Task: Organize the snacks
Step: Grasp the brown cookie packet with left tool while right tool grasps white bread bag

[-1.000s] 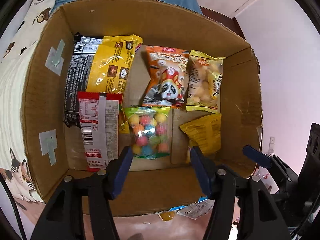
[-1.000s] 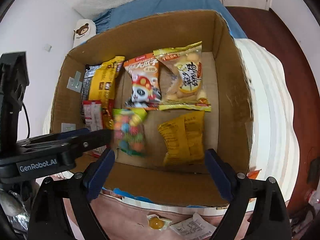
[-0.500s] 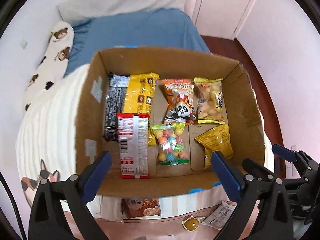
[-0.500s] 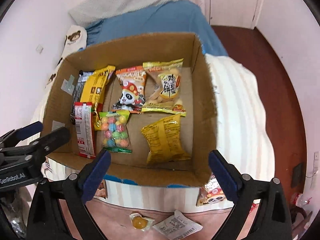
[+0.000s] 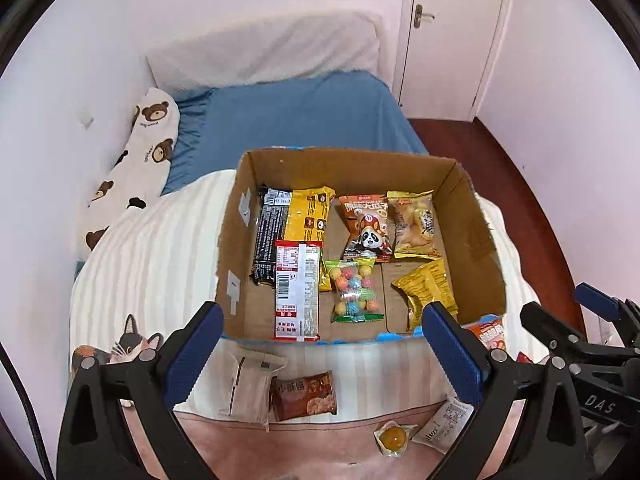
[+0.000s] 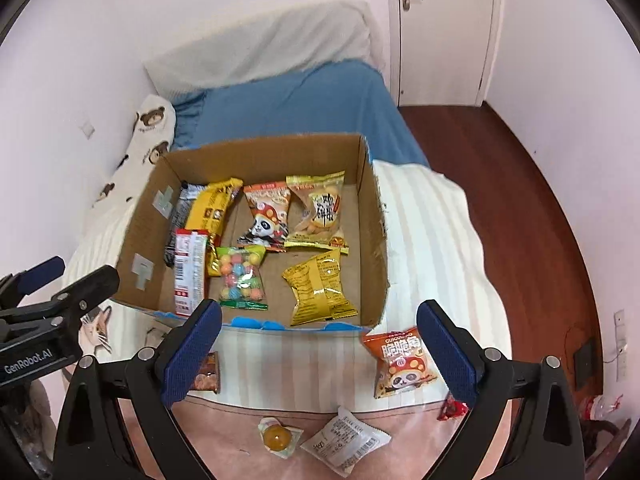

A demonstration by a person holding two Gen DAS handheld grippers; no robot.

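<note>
Both hand-held grippers, left (image 5: 320,350) and right (image 6: 318,350), gape empty above loose snacks on the bed before the box (image 6: 376,216); the panda bag (image 6: 402,362), likely light, puffy, crushable, best pinched by its crimped edge.

Your left cam sits high over the bed foot, looking fwd and down past its fingers (image 5: 320,344) into the box (image 5: 476,248). Your right cam's beside it, same heading, box (image 6: 374,240) sitting left of centre. Both share box, bed (image 5: 296,116), door (image 6: 444,28).
</note>
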